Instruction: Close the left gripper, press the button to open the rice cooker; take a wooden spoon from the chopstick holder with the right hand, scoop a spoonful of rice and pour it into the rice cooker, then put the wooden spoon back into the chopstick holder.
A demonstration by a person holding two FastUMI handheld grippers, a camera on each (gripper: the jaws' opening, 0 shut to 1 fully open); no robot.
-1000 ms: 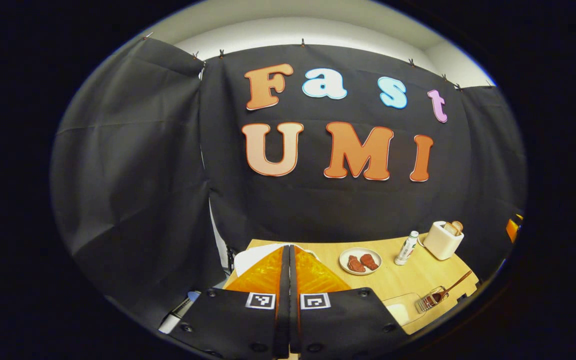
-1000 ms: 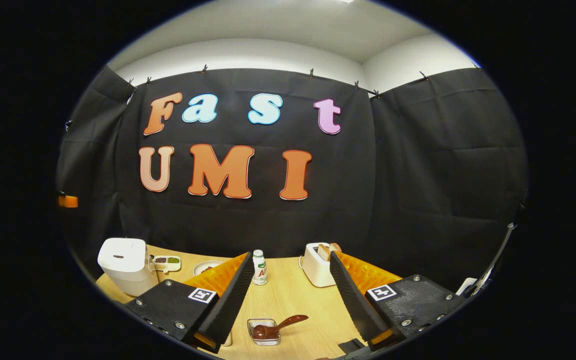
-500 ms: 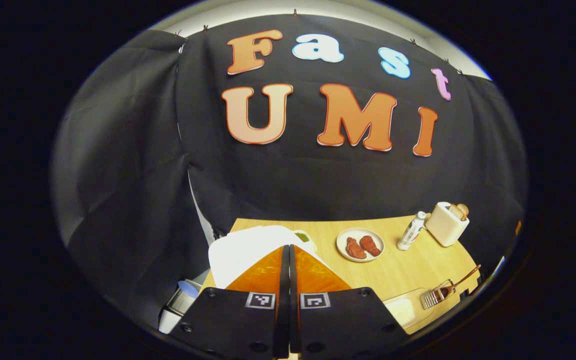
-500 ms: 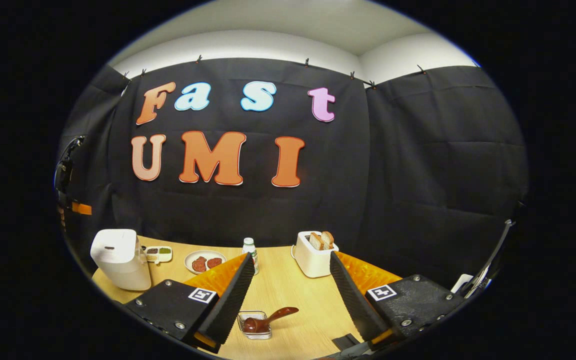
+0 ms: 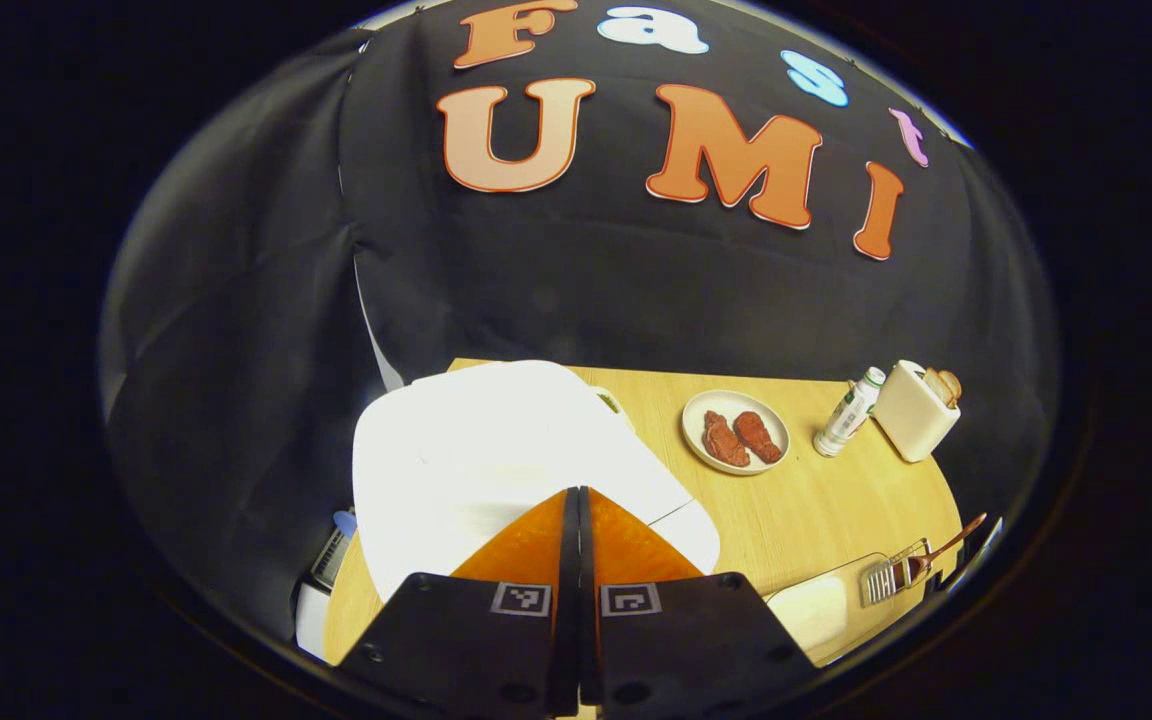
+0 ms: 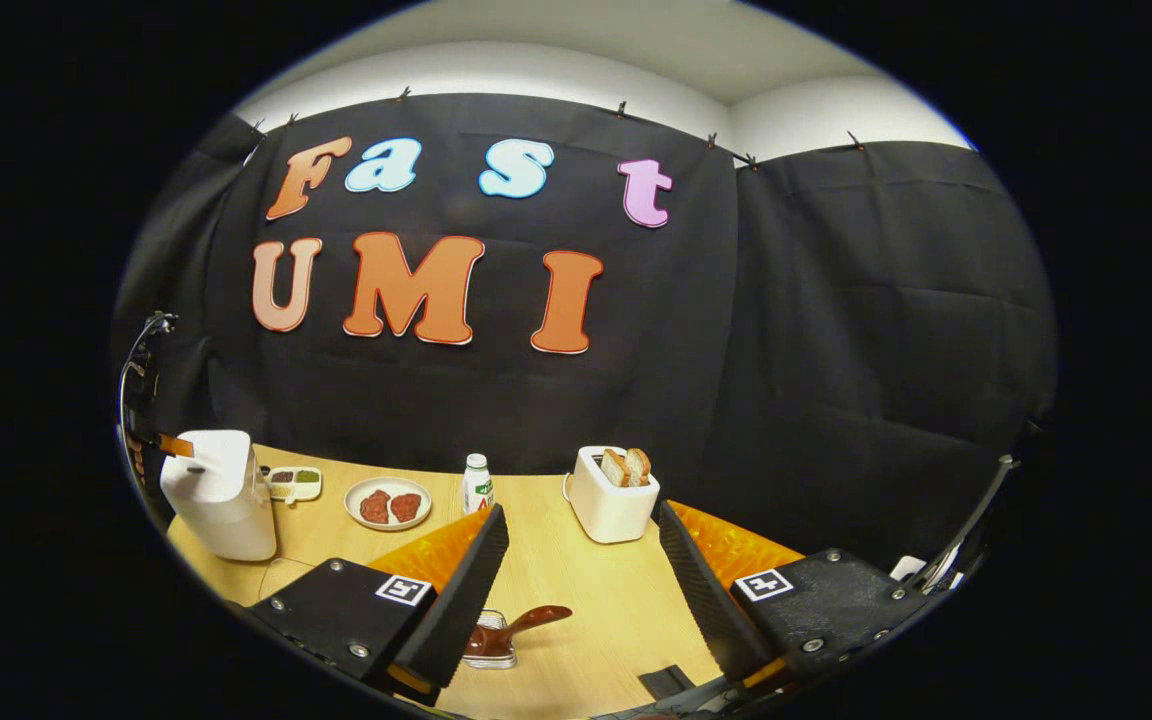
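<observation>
Left claw (image 5: 577, 520), fingers pressed together, hangs over the white rice cooker (image 5: 496, 460), lid dead ahead at twelve o'clock; right claw (image 6: 576, 545) spread wide, farther off.

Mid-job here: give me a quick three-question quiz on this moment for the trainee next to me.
1. True or false: the left tool is shut above the rice cooker.
2. Where does the wooden spoon sit? A) in the chopstick holder B) on the plate C) in the toaster
3. Fill in: the right tool is ____.

Key: 1 true; 2 A; 3 open.
</observation>
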